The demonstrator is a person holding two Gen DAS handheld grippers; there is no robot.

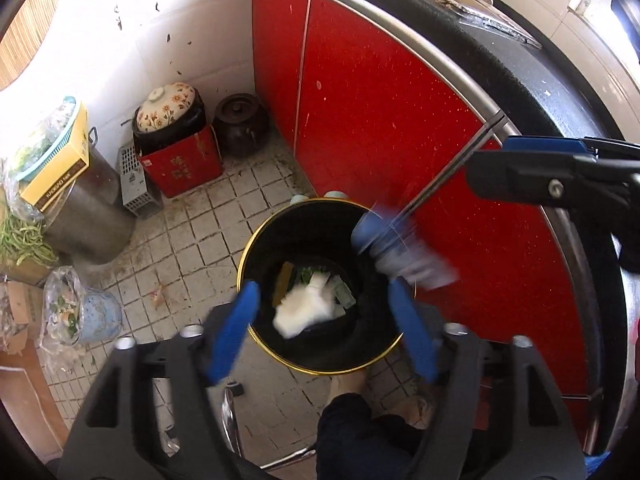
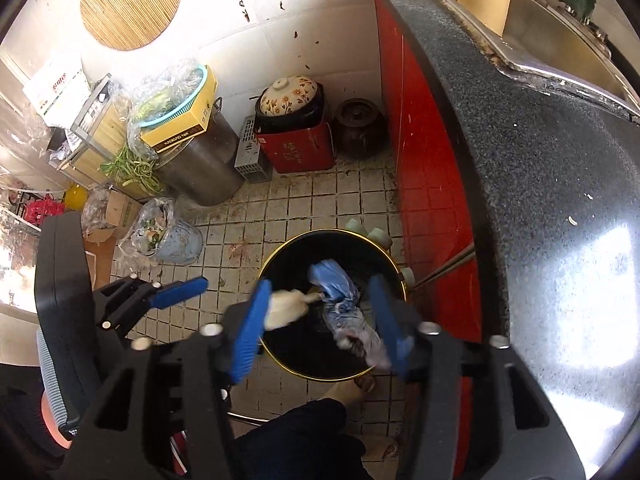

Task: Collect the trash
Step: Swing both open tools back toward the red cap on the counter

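A black trash bin with a gold rim (image 1: pixel 244 264) (image 2: pixel 276 360) stands on the tiled floor beside the red cabinet. A white crumpled tissue (image 1: pixel 306 312) (image 2: pixel 286 306) is blurred over the bin's mouth, between my open left gripper's (image 1: pixel 324 316) fingers. A blue-and-white plastic bottle (image 1: pixel 400 248) (image 2: pixel 344 304) is blurred in mid-air over the bin, between the open fingers of my right gripper (image 2: pixel 320 312). Other scraps lie in the bin's bottom. In the left wrist view the right gripper (image 1: pixel 532 168) shows at the right. In the right wrist view the left gripper (image 2: pixel 180 292) shows at the left.
Red cabinet doors (image 1: pixel 380 120) and a dark countertop (image 2: pixel 540 160) run along the right. At the back wall stand a clay jar (image 1: pixel 240 124), a red box with a flowered pot (image 1: pixel 176 148), a steel pot (image 1: pixel 88 208) and a blue bucket with scraps (image 1: pixel 92 312). My foot (image 2: pixel 352 392) is below the bin.
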